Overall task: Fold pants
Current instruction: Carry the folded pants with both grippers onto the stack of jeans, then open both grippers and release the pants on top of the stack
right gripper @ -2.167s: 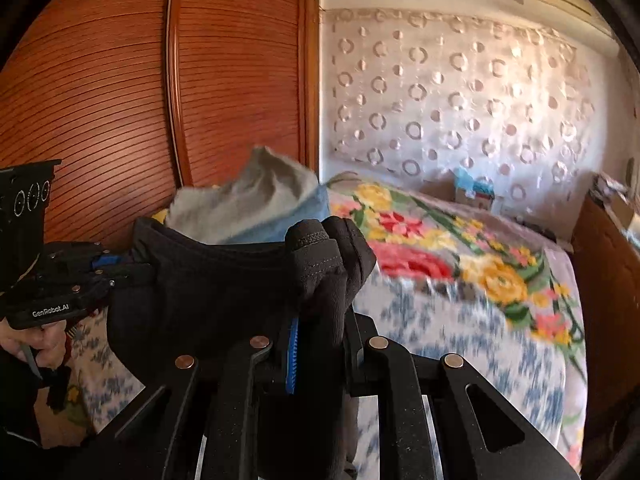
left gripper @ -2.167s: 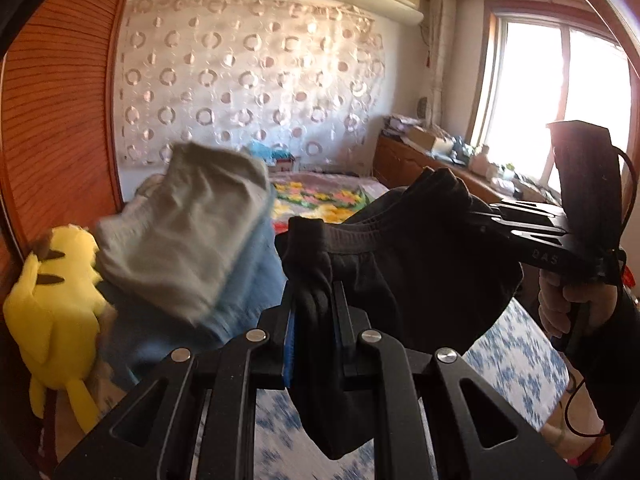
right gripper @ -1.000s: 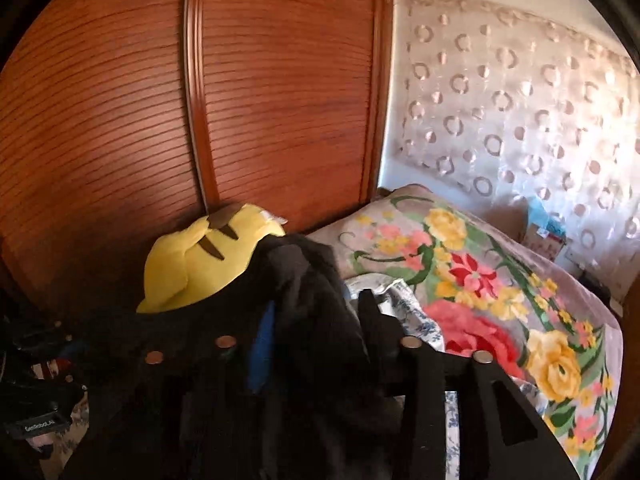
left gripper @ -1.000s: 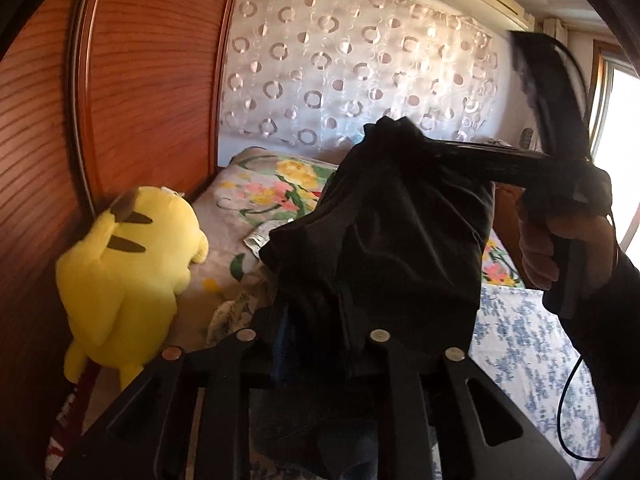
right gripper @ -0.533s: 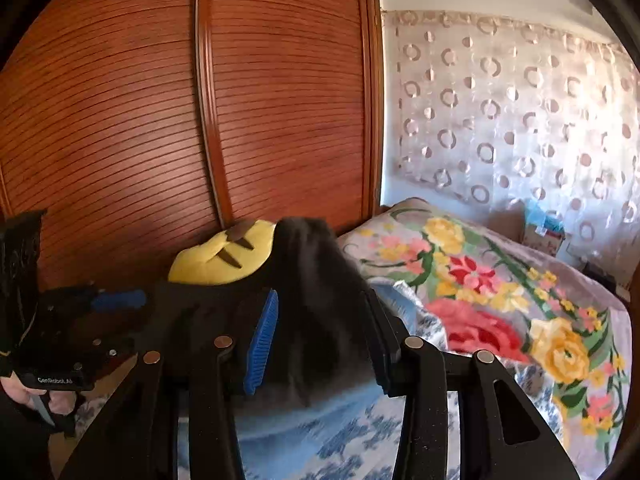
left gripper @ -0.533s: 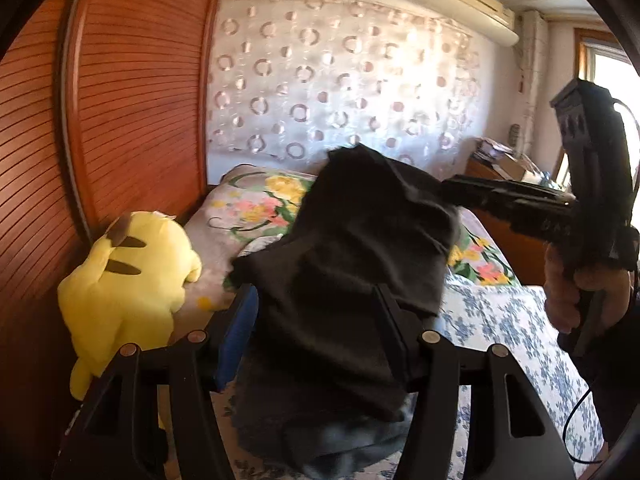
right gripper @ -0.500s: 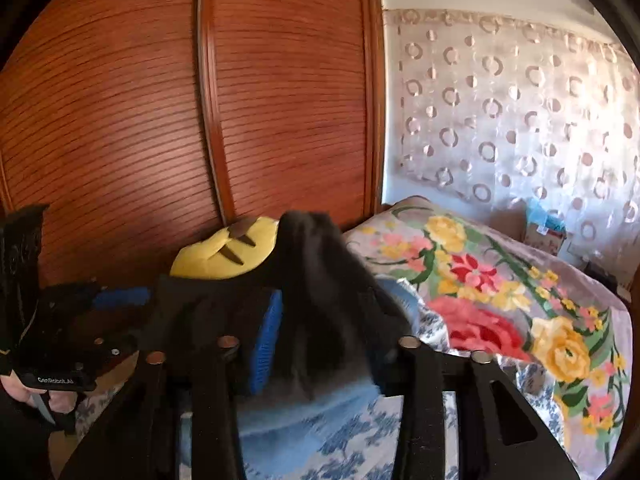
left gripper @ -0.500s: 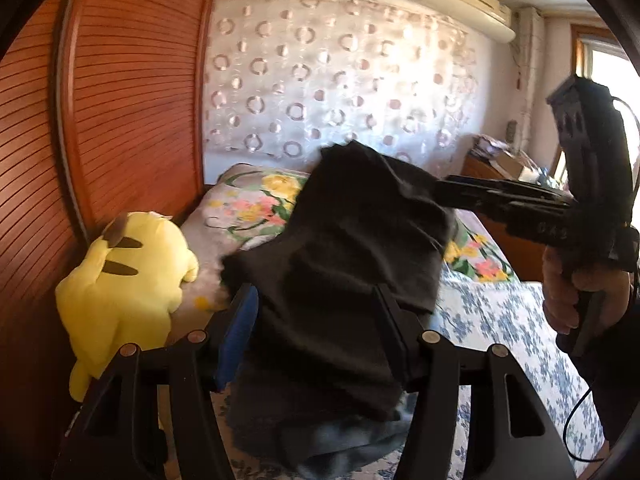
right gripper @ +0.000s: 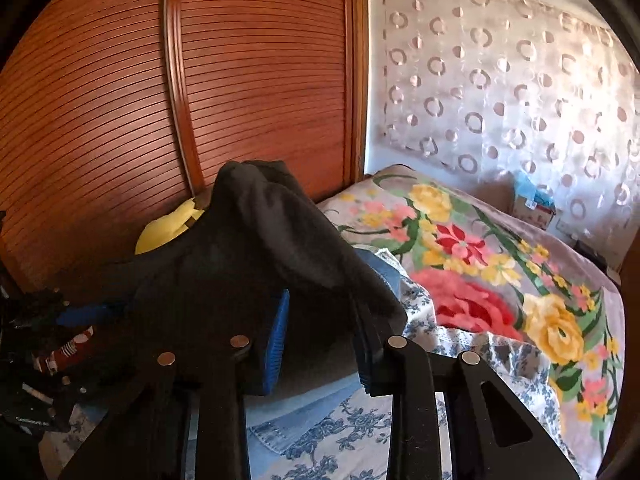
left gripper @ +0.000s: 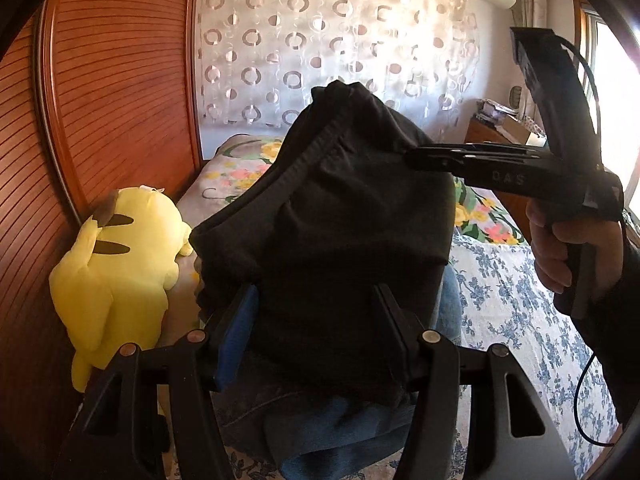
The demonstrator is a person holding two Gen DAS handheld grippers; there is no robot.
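Observation:
The folded black pants (left gripper: 336, 224) lie on top of a pile of folded clothes, with blue denim (left gripper: 340, 432) under them. My left gripper (left gripper: 316, 304) is open, its fingers on either side of the near edge of the pants. My right gripper (right gripper: 320, 312) is open too, its jaws astride the other end of the black pants (right gripper: 248, 256). In the left wrist view the right gripper (left gripper: 416, 154) reaches in from the right at the pants' far edge, held by a hand.
A yellow plush toy (left gripper: 116, 260) sits left of the pile against a brown slatted wardrobe (right gripper: 200, 80). The bed has a blue-flowered sheet (left gripper: 504, 300) and a bright floral blanket (right gripper: 480, 256). A circle-patterned curtain (left gripper: 320, 40) hangs behind.
Both grippers carried the black pants leftwards onto the clothes pile, then opened and let go. Since half a second ago the pants have settled lower on the pile.

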